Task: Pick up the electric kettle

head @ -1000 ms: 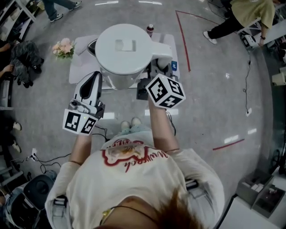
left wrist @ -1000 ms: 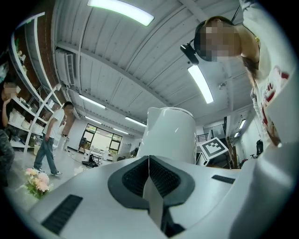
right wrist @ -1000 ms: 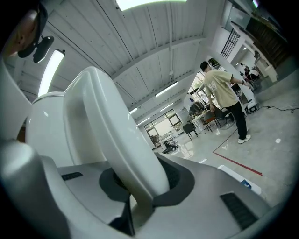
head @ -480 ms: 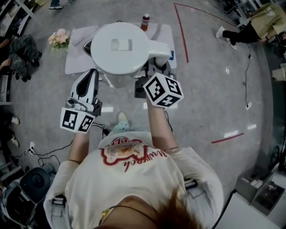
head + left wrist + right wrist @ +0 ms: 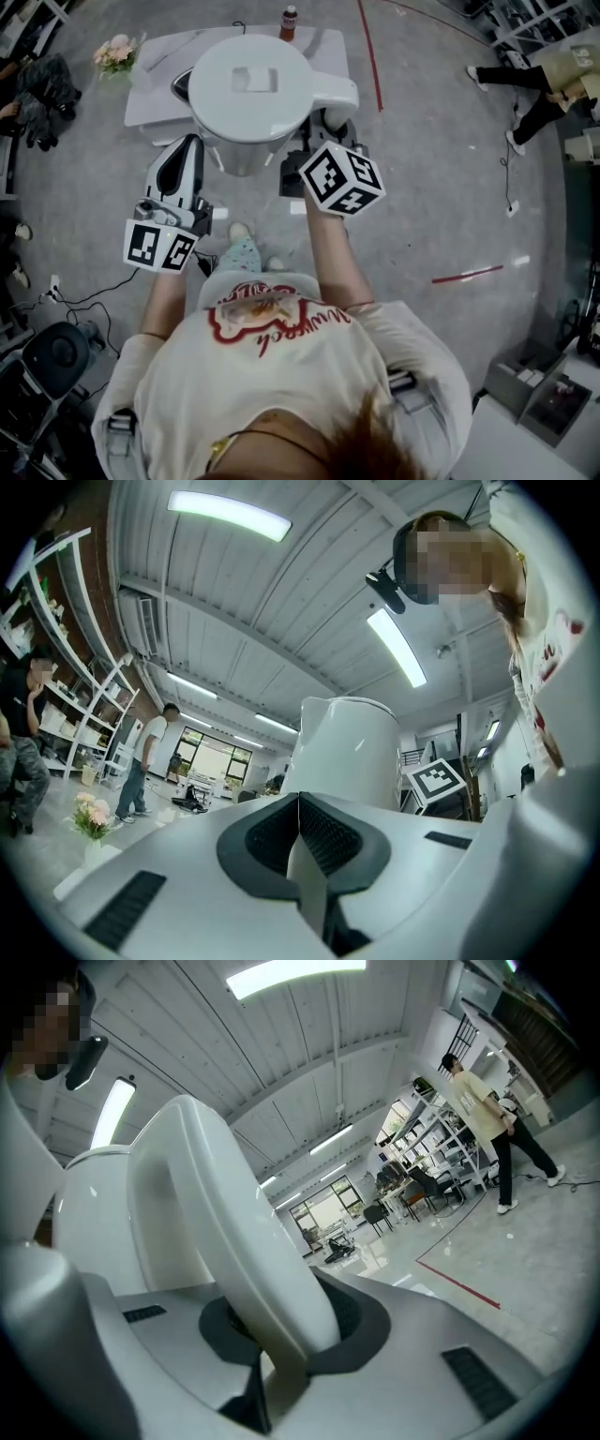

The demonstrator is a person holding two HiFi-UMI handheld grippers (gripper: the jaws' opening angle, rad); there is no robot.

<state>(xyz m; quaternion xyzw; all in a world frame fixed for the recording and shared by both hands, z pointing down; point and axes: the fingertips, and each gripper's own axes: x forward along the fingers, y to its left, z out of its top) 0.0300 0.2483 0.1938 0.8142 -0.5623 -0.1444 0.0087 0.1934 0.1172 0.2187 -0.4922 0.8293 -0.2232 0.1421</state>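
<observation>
Here, glossy grey floor [image 5: 450, 187], white table [image 5: 150, 84] beyond, right tongs [image 5: 278, 1344] gripping electric kettle [image 5: 248, 89] by handle [image 5: 225, 1241], left tongs [image 5: 298, 846] pressed together.

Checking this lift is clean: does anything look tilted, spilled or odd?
Nothing stands out. The electric kettle is upright with its lid closed, its handle clamped in the right tongs. The left tongs are shut and empty beside it. No spill shows.
</observation>
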